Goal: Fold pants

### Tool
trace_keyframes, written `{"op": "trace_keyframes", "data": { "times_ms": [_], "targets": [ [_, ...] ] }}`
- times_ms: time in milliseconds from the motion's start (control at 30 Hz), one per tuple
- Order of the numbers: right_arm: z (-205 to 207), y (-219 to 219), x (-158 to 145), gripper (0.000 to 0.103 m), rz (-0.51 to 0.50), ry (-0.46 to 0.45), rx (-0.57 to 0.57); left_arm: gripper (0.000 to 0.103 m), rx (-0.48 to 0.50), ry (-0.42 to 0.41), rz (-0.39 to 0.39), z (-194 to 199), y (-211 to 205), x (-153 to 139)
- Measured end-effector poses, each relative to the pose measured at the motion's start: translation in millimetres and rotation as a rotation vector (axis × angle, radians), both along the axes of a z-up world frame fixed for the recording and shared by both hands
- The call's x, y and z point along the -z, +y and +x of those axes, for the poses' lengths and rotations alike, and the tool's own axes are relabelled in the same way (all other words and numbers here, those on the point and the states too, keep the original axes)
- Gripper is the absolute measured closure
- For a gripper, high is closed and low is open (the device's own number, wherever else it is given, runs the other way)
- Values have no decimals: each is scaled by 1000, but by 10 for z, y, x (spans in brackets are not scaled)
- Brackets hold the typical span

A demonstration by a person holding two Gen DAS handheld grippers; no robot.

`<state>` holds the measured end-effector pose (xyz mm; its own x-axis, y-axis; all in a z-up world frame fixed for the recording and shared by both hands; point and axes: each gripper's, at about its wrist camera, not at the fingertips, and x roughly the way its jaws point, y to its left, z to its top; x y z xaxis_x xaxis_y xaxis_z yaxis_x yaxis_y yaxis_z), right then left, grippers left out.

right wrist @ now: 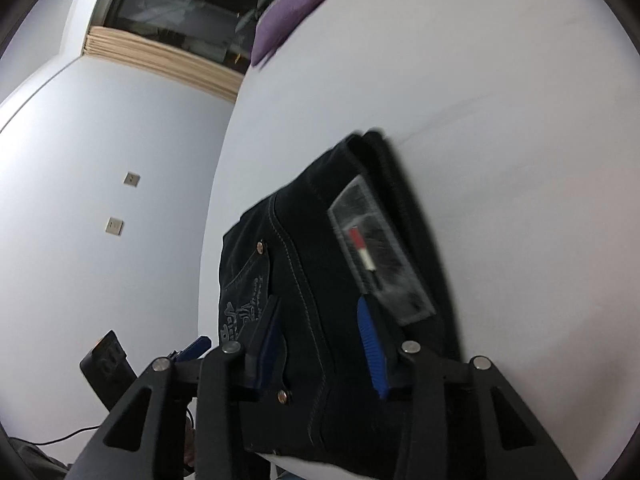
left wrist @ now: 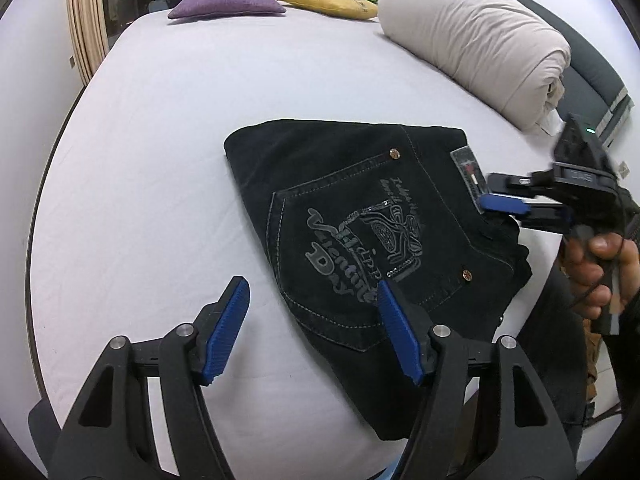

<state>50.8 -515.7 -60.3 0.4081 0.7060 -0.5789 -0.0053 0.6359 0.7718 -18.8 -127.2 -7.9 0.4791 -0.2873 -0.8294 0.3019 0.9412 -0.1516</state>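
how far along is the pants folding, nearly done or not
Nearly done, it seems. The black pants already lie in a compact folded stack on the bed, back pocket up. Nothing is gripped: the left gripper is open above the near edge, and the right gripper is open at the waistband by the label. What seems left is a final tidy, or one more fold.

Home bedroom, white bed (left wrist: 160, 128), cushions (left wrist: 226, 5), rolled duvet (left wrist: 476, 40)
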Motion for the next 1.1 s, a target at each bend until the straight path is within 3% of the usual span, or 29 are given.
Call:
{"op": "trace_keyframes", "data": {
  "times_ms": [133,233,533,700,767,833,933,1100],
  "targets": [
    [-153,-295,-133,43,-45,-31,93,37,-14,5,13,65,-4,11],
    [-127,-422,-175,36,-50,-40,114,29,-22,17,12,120,2,31],
    [210,-112,159,30,-65,43,-19,26,-33,114,-96,335,1,166],
    [256,40,218,31,-54,32,-81,26,-32,203,-145,520,-66,393],
    [280,126,216,41,-96,32,-113,30,-25,210,-173,567,-106,440],
    [323,171,244,61,-120,58,-115,43,-16,212,-161,608,-167,464],
    [331,220,207,74,-160,57,-115,65,-22,216,-168,672,-153,450],
    [251,348,-17,84,-248,4,-116,82,-29,217,-222,702,-80,395]
  ]
}}
